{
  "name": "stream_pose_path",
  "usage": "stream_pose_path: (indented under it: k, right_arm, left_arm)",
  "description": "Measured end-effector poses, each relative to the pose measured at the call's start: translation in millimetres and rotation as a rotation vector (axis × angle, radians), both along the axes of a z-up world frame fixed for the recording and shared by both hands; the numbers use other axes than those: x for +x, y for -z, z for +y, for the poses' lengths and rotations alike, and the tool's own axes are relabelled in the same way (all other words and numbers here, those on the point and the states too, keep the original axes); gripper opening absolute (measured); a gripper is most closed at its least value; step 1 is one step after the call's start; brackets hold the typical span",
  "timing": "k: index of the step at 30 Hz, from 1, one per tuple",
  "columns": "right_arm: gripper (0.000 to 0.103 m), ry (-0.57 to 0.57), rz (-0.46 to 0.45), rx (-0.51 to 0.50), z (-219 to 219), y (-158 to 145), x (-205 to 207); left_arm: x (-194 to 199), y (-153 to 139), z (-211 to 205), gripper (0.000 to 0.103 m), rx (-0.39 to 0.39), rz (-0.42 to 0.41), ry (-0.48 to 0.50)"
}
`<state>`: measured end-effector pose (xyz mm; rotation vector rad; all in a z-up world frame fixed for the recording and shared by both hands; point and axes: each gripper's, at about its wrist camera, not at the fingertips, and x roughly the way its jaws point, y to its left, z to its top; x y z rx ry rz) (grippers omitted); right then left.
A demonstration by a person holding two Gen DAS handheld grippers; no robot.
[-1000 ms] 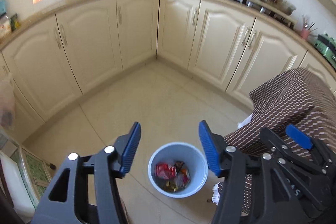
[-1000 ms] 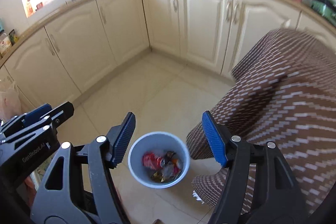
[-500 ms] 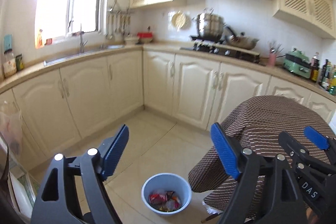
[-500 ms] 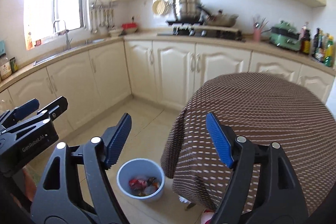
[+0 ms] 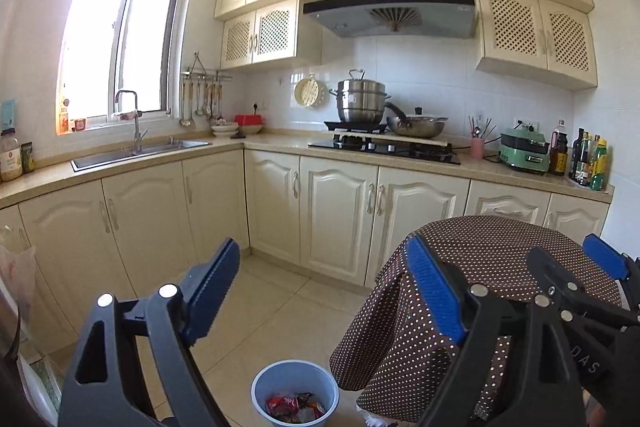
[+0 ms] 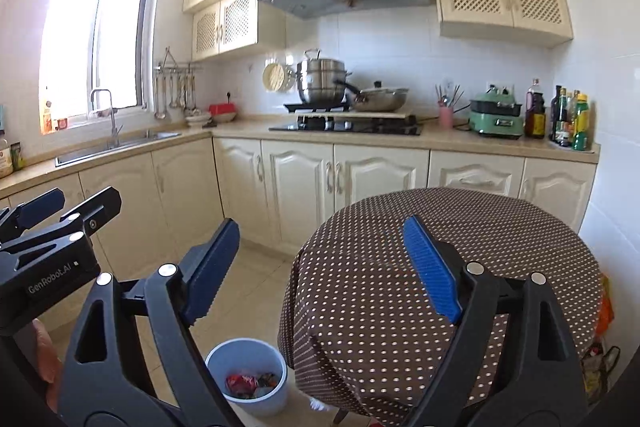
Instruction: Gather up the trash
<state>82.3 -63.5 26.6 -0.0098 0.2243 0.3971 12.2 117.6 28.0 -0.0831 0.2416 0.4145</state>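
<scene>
Left gripper (image 5: 322,287) and right gripper (image 6: 320,267) fingers opening, empty, above floor bin (image 5: 295,393) holding wrappers (image 5: 294,407).

Side-by-side wrist views, kitchen corner (image 5: 244,143) ahead

Bin (image 5: 295,383) base cut by frame edge; wrappers (image 5: 294,407) inside too small to identify

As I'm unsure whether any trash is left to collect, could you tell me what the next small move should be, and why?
Probably sweep both views across the floor for leftovers. The left gripper and right gripper are opening with nothing between them, wrappers already lie in the blue bin, and the dotted tablecloth looks bare.
</scene>
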Motion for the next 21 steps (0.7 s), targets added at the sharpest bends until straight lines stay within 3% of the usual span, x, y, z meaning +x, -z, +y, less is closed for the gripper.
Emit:
stream_pose_path:
  k: [21]
  right_arm:
    - [0.091, 0.035, -0.057, 0.019, -22, -1, -10]
  left_arm:
    - [-4, 1, -15, 0.091, 0.005, -0.018, 0.022]
